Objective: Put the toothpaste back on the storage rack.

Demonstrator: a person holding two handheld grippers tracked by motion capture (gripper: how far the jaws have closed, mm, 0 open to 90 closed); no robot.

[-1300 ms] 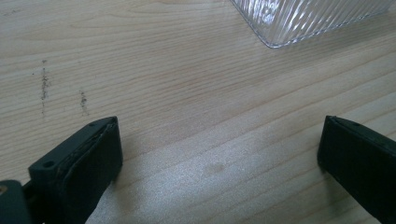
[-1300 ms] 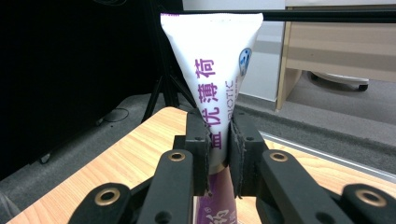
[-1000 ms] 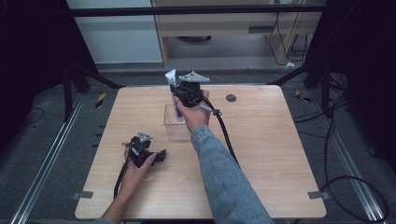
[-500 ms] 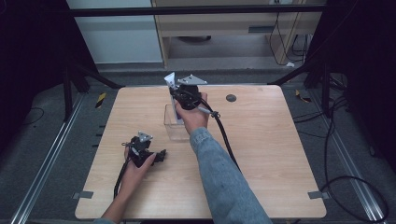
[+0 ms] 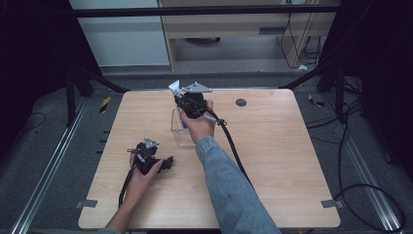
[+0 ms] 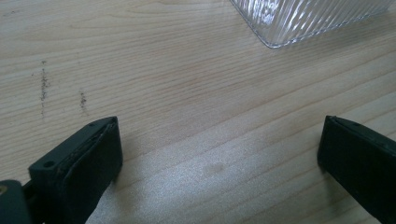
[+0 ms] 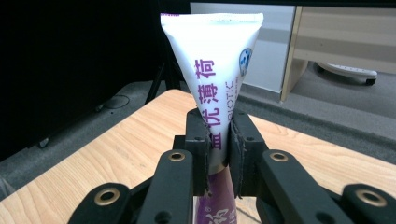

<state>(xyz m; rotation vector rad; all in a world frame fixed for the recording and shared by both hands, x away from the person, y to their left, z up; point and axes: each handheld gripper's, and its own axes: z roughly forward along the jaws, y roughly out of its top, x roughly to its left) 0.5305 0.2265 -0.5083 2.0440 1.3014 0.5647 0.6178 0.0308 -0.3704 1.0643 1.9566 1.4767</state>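
Observation:
A white and purple toothpaste tube [image 7: 215, 79] stands upright between my right gripper's [image 7: 217, 149] jaws, which are shut on its middle; its flat crimped end points up. In the high view the right gripper [image 5: 187, 103] holds the tube [image 5: 174, 87] above a clear ribbed plastic container [image 5: 179, 130] near the table's middle back. My left gripper [image 5: 165, 162] rests low on the wooden table [image 5: 272, 161] at the front left, its jaws wide apart. In the left gripper view the left gripper [image 6: 219, 154] has only bare wood between its fingers, and a corner of the container [image 6: 308, 18] lies ahead.
A small dark round disc [image 5: 240, 102] lies at the table's back right. The right gripper's black cable [image 5: 234, 146] trails across the table beside the sleeve. Black frame poles and floor cables surround the table.
The right gripper with the tube has shifted slightly to the left and back above the container. The left gripper has stayed put.

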